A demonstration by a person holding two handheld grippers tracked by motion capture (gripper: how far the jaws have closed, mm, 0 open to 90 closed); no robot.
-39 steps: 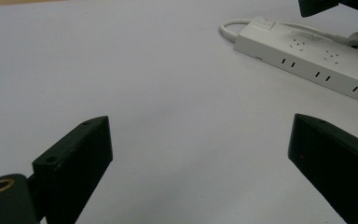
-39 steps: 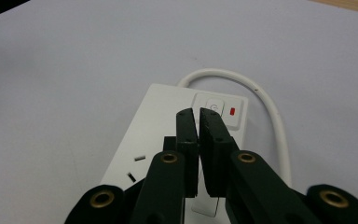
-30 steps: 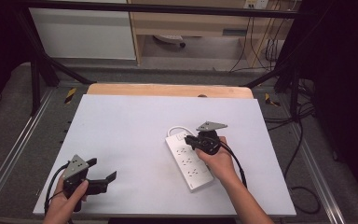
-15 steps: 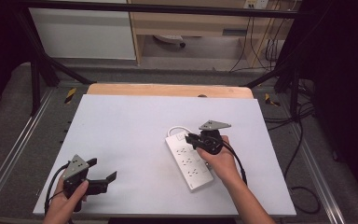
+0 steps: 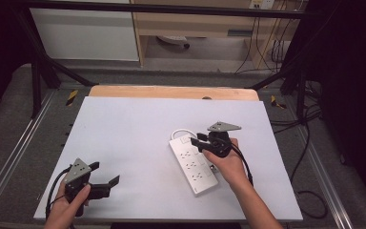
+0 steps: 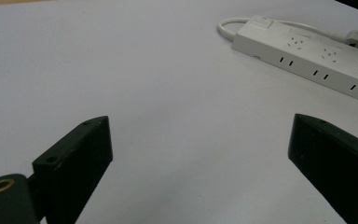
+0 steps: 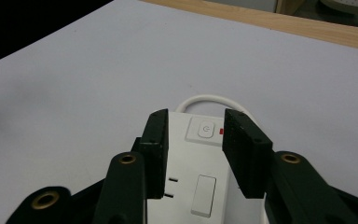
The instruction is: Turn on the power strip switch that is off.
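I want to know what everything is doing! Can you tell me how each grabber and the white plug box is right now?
Left gripper: open wide, jaws far apart, holding nothing, above the table.
Right gripper: open part way, jaws over the switch end of the power strip.
Power strip: flat on the table, sockets empty.
Power button: not touched by the jaws.
Cord: looped at the strip's far end.
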